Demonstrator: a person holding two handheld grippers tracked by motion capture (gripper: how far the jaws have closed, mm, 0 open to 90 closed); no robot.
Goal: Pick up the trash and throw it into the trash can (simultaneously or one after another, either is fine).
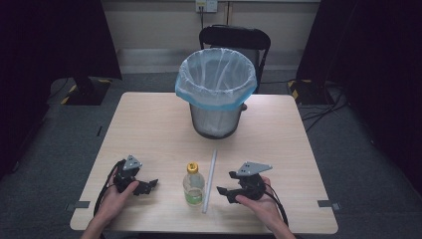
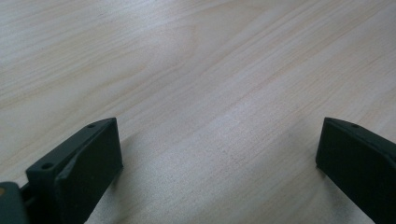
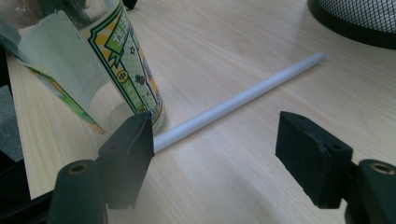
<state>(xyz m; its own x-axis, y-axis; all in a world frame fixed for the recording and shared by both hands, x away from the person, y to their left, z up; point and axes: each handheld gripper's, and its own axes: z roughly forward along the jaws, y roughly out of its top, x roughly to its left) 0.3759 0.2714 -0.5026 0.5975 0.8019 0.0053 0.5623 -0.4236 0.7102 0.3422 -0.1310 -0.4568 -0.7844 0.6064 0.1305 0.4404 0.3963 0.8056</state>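
A clear plastic bottle (image 1: 193,184) with a yellow cap and a green-and-yellow label (image 3: 126,51) stands upright near the table's front edge. A thin white tube (image 1: 210,180) lies just right of it, running towards the bin; the same tube (image 3: 243,98) passes between my right jaws. My left gripper (image 1: 149,185) rests on the table left of the bottle, open, with bare wood between its jaws (image 2: 219,154). My right gripper (image 1: 223,191) sits right of the tube, open (image 3: 215,140), pointing at the bottle and tube.
A mesh waste bin (image 1: 215,92) lined with a white-and-blue bag stands at the table's back centre; its base (image 3: 359,18) shows in the right gripper view. A black chair (image 1: 235,40) is behind the table (image 1: 149,129).
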